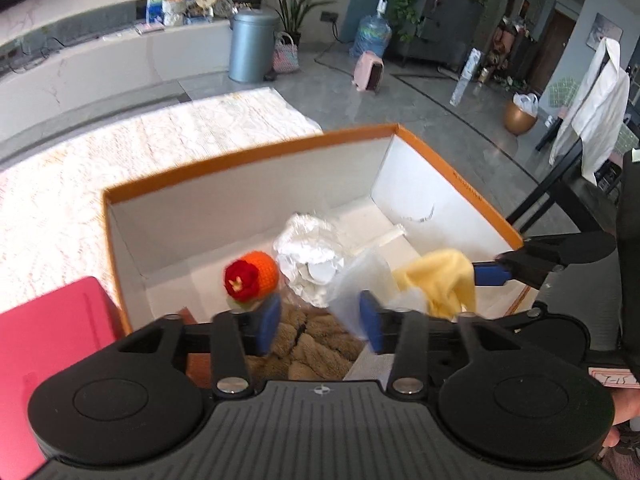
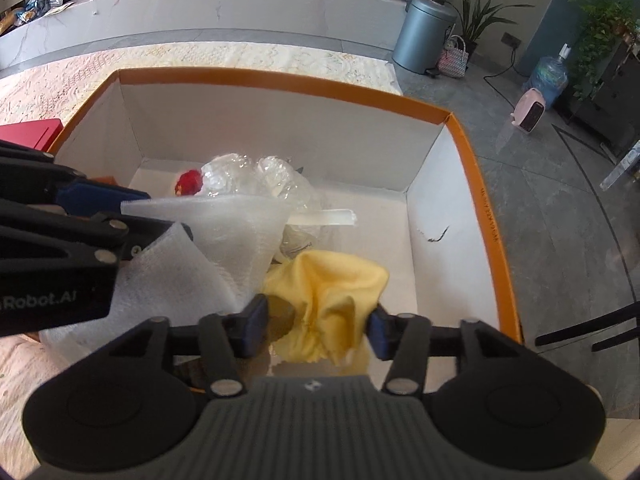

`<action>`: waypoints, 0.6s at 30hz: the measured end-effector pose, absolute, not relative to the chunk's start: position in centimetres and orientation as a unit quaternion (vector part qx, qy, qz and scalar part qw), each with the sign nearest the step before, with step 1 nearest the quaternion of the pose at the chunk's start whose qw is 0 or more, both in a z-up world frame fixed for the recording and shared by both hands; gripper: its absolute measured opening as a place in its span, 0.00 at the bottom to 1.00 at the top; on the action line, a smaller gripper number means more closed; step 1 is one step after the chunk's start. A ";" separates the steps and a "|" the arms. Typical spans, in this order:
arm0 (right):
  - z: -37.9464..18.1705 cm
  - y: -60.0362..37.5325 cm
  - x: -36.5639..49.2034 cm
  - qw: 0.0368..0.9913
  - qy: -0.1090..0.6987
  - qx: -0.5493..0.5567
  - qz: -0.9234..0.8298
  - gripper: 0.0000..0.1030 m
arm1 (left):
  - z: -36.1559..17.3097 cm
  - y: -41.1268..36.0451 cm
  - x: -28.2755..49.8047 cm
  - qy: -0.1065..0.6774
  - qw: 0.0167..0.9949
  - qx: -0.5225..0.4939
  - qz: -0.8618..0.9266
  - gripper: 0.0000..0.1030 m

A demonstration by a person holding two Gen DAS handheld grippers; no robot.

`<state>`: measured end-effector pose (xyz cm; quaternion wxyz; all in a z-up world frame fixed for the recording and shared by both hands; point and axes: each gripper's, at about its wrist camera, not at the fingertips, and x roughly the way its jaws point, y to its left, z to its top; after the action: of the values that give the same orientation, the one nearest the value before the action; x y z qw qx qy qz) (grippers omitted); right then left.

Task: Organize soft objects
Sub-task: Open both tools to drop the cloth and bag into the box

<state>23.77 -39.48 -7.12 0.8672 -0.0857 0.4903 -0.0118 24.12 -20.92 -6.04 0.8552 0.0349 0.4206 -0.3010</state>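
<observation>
Looking through the left wrist view, I see my left claw (image 1: 318,322) spread wide over the orange-rimmed box (image 1: 248,164), gripping nothing. Right wrist view: right claw (image 2: 316,330) open, yellow cloth (image 2: 324,296) loose between its pads, inside the box.

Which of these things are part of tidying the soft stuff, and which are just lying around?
Job:
orange-rimmed box
yellow cloth
white foam sheet
crochet ball
brown fluffy fabric
crumpled plastic

Lying about:
grey bin
water jug
pink heater
</observation>
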 end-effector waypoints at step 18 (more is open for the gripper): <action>-0.6 -36.6 19.1 0.895 0.430 -0.120 -0.021 0.91 | 0.3 -16.4 19.2 0.316 0.903 0.007 -0.290 0.79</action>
<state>19.06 -36.56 -0.59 0.8946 -0.1205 0.4299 -0.0215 19.19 -16.42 0.27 0.9035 0.0067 0.3157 -0.2898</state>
